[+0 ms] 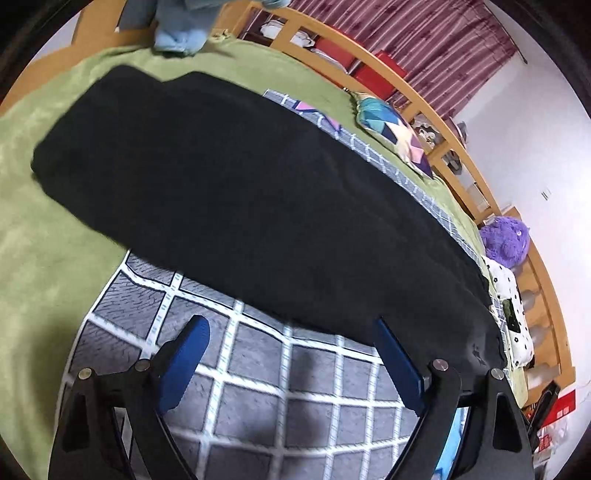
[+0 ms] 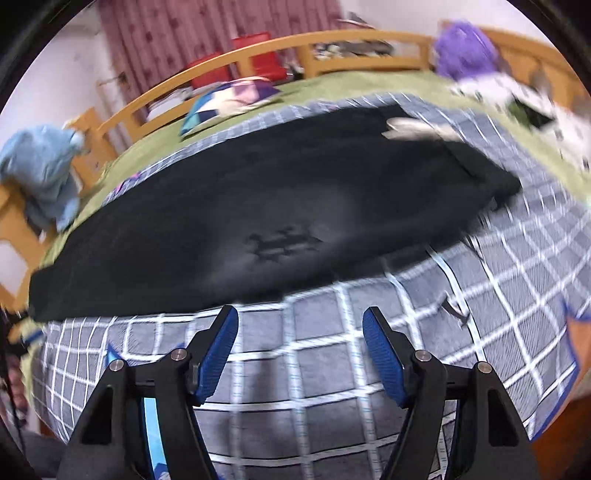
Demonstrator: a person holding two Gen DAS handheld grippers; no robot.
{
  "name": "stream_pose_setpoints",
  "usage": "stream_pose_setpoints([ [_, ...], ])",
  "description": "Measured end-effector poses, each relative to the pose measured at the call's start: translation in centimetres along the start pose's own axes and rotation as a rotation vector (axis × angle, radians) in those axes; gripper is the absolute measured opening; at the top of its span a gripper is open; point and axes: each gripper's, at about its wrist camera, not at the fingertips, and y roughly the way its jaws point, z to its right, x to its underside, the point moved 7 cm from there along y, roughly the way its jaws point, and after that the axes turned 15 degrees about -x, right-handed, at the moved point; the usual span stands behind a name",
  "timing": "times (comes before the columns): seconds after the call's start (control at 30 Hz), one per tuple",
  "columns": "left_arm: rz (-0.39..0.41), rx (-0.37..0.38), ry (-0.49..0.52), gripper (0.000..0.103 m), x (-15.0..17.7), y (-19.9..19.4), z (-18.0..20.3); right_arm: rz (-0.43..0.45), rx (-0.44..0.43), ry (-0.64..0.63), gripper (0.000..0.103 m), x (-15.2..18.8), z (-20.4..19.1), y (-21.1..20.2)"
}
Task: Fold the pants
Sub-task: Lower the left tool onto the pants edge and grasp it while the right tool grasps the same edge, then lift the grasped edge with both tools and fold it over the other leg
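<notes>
Right view motion-blurred: purple toy (image 2: 463, 51) and white cloth (image 2: 535, 110) smeared, detail unreadable. Pale patch (image 2: 410, 129) at pants' (image 2: 258, 199) far end unidentifiable. Blue garment (image 1: 184, 26) cut off by top edge in left view. Pants cover mat (image 1: 258, 387) middle. Shelf (image 1: 369, 62) contents too small to tell.

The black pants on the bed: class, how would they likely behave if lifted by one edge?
The black pants lie flat and follow the grid mat, so they are probably floppy and would drape. Their soft, matte cloth seems unlikely to slip from ribbed fingers.
</notes>
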Motion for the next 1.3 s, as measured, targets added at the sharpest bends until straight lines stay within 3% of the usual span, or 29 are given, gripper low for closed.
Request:
stream_pose_setpoints([
  [0.13,0.014,0.029,-0.033,0.089,-0.4,1.4,0.1,0.013,0.010,0.076,0.070,-0.4,2.2,1.1],
  [0.3,0.035,0.018,-0.046,0.088,-1.6,2.4,0.6,0.041,-0.077,0.136,0.071,-1.8,2.4,3.1],
  [0.47,0.044,0.014,-0.156,0.078,-3.3,2.9,-0.9,0.011,-0.034,0.134,0.071,-3.0,2.4,5.9],
  [0.53,0.043,-0.017,-0.176,0.062,-3.8,3.2,-1.6,0.000,0.009,0.125,0.064,-3.5,2.5,6.4],
  [0.6,0.039,-0.039,-0.169,0.047,-4.1,3.4,-1.9,-0.001,0.030,0.113,0.038,-4.2,2.3,6.5],
  [0.63,0.035,-0.069,-0.151,0.030,-4.4,3.5,-2.0,-0.006,0.040,0.107,0.021,-4.4,2.3,6.4],
  [0.7,0.032,-0.101,-0.127,0.015,-5.1,3.4,-2.2,0.004,0.037,0.087,0.020,-5.3,1.9,5.8],
  [0.77,0.038,-0.051,-0.134,0.015,-6.1,2.4,-2.3,0.018,0.041,0.051,0.018,-6.4,1.1,4.9],
  [1.0,0.170,-0.025,-0.050,0.014,-12.0,-1.0,0.6,0.074,0.018,-0.015,0.017,-11.7,-1.3,3.0],
  [1.3,0.336,-0.081,0.080,0.014,-23.0,2.3,8.0,0.127,0.054,-0.142,0.016,-22.4,-3.4,7.4],
])
